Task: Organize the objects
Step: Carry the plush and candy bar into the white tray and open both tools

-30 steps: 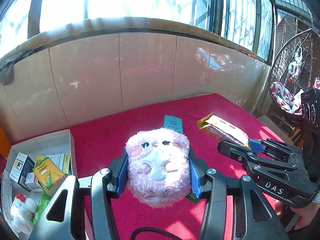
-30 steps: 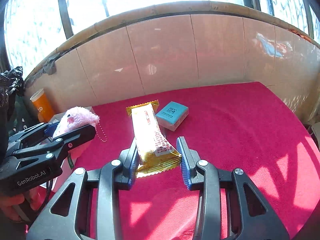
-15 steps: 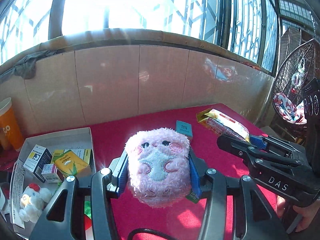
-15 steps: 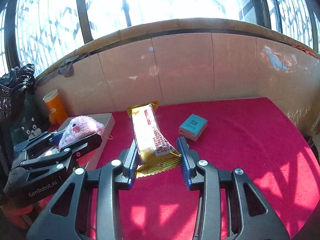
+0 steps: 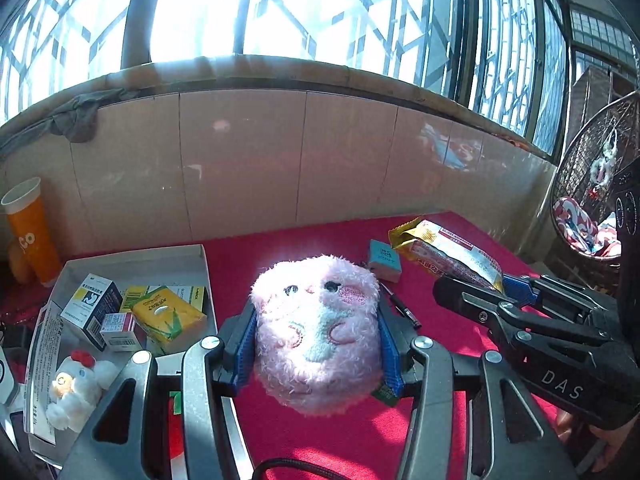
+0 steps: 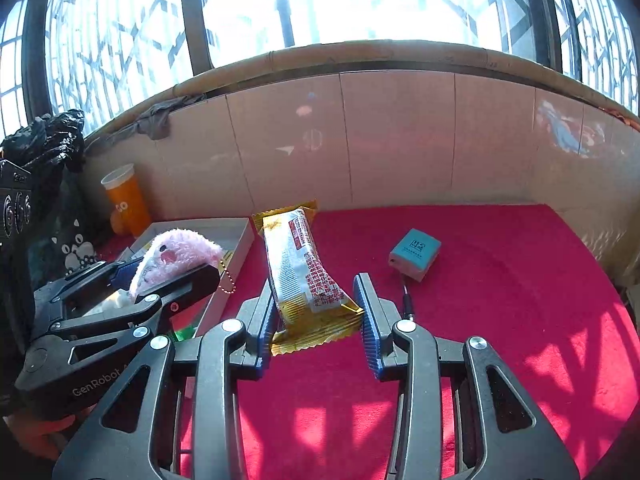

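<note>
Now the left gripper point(image 5: 318, 344) pinches a pink plush point(image 5: 318, 332) between its blue pads, holding it up over the red cloth point(image 6: 500, 300) just right of a white box point(image 5: 132, 258). The right gripper point(image 6: 318, 320) holds a yellow snack pack point(image 6: 304, 280) by its lower end; the left pad presses it, the right pad only meets its crimped corner. Both grippers hang side by side, the pack to the right of the plush.

In the box lie small cartons point(image 5: 96, 308), a yellow-green packet point(image 5: 168, 318) and a white chick toy point(image 5: 76, 388). On the cloth past the grippers sit a teal block point(image 6: 414, 254) and a black pen point(image 5: 400, 310) just beside it. An orange cup point(image 6: 124, 200) stands behind the box, against the wall.

Sun patches fall across the cloth. A tiled low wall point(image 6: 380, 140) runs round the back, with latticed windows point(image 6: 340, 0) above it. A hanging wicker chair point(image 5: 588, 184) shows at the far right in the left view, and a black bag point(image 6: 52, 140) at the far left in the right view.
</note>
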Tool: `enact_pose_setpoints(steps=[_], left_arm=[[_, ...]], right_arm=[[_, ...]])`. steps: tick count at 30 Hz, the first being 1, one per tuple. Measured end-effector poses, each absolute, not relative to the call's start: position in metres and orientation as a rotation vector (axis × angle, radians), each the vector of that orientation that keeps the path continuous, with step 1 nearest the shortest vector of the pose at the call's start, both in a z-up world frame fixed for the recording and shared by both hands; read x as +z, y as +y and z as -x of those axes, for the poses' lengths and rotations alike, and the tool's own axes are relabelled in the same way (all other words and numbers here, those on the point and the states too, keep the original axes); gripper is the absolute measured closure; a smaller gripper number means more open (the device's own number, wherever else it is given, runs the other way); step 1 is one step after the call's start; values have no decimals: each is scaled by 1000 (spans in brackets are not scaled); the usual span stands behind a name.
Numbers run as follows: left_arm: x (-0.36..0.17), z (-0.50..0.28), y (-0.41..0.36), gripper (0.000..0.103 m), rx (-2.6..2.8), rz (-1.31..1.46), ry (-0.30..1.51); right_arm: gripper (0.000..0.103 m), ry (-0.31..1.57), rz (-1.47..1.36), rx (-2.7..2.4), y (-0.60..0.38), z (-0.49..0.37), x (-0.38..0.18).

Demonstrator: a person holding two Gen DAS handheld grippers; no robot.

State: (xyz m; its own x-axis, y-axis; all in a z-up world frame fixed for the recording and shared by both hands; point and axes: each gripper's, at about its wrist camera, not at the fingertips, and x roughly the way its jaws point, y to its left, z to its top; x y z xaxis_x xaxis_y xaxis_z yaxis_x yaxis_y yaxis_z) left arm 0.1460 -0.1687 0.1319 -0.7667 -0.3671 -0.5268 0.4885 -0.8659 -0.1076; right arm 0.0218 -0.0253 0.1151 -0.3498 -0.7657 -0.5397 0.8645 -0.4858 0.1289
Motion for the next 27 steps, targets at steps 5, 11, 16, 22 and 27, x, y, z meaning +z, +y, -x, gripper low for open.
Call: enact_pose_setpoints(steps=[5, 11, 16, 22, 27], left_arm=[[130, -156, -175, 52, -2549, -683, 352], [129, -167, -183, 52, -2527, -667, 374], [128, -174, -188, 52, -2511, -658, 385], [129, -186, -195, 51, -2492, -637, 395], [128, -198, -203, 51, -2468, -621, 411]], right_arm=[[67, 225, -660, -1965, -29, -30, 117], [67, 240, -656, -1951, -33, -38, 118], [67, 257, -656, -1933, -40, -46, 117], [67, 278, -649, -1912, -48, -57, 116], [67, 299, -648, -1891, -58, -66, 115]])
